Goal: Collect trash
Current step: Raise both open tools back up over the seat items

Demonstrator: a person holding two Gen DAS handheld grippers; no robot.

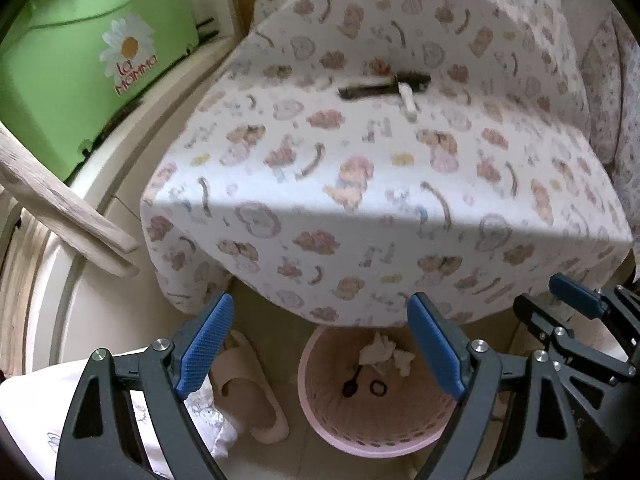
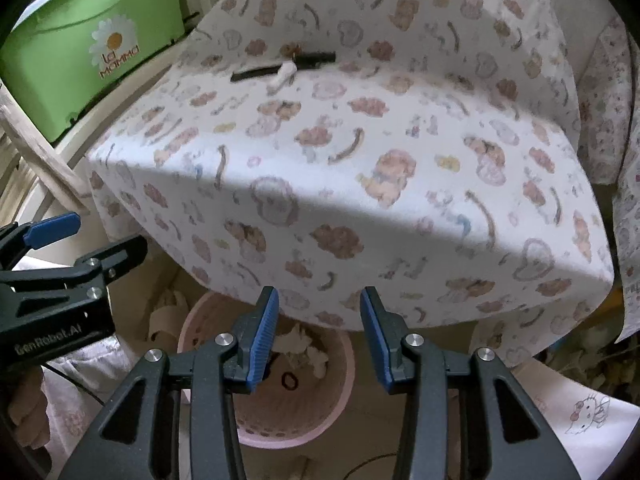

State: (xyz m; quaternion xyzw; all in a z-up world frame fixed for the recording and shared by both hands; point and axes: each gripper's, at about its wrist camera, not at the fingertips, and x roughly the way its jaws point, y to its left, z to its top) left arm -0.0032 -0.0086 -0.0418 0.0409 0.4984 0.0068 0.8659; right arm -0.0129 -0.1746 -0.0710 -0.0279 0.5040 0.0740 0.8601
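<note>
A pink mesh waste basket (image 1: 360, 442) stands on the floor under the edge of a patterned cloth. It holds crumpled white paper (image 1: 384, 354) and a dark ring (image 1: 378, 388). My left gripper (image 1: 322, 310) hangs above the basket, open wide with nothing between its blue pads (image 1: 206, 346). My right gripper (image 2: 320, 296) hovers beside it over the same basket (image 2: 340, 396), its jaws half apart and empty. On top of the cloth, farther off, lie a black strip (image 2: 280, 66) and a small white piece (image 2: 282, 76). Both also show in the left wrist view as the strip (image 1: 380, 88) and the white piece (image 1: 407, 100).
The cartoon-print cloth (image 1: 360, 180) drapes a raised surface and overhangs the basket. A beige slipper (image 1: 248, 392) lies left of the basket. A green box (image 1: 80, 72) with a daisy logo stands at the back left, with a pale wooden bar (image 1: 60, 200) below it.
</note>
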